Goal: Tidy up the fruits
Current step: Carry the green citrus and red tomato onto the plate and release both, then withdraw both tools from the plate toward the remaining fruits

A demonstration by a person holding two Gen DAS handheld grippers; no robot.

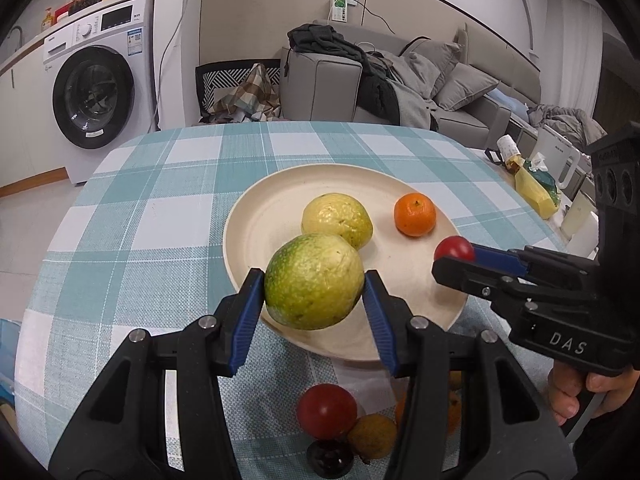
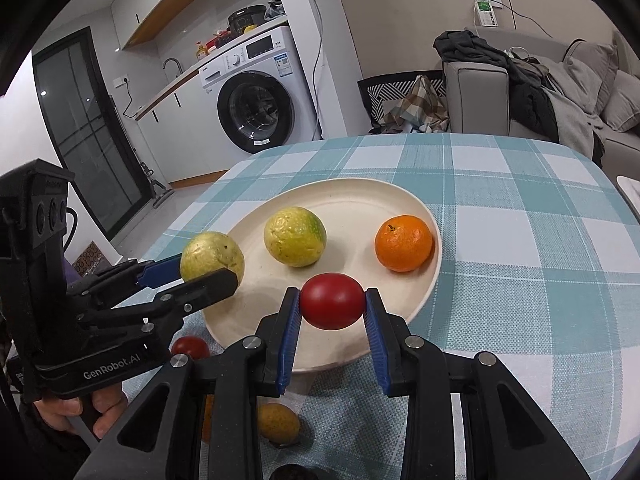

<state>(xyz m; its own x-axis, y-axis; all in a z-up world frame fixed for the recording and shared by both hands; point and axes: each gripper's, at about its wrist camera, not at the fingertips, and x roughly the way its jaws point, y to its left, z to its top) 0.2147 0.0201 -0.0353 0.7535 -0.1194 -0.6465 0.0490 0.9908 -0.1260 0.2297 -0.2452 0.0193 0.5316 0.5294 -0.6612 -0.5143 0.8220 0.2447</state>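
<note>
Your left gripper (image 1: 314, 292) squeezed the green fruit (image 1: 314, 282) and your right gripper (image 2: 332, 312) squeezed the red tomato (image 2: 332, 301) over the plate's (image 2: 432, 280) near edge, where either could have rolled off.

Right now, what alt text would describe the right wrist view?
The right gripper holds a red tomato over a cream plate bearing a green-yellow fruit and an orange. At left, the left gripper holds another yellowish fruit.
</note>
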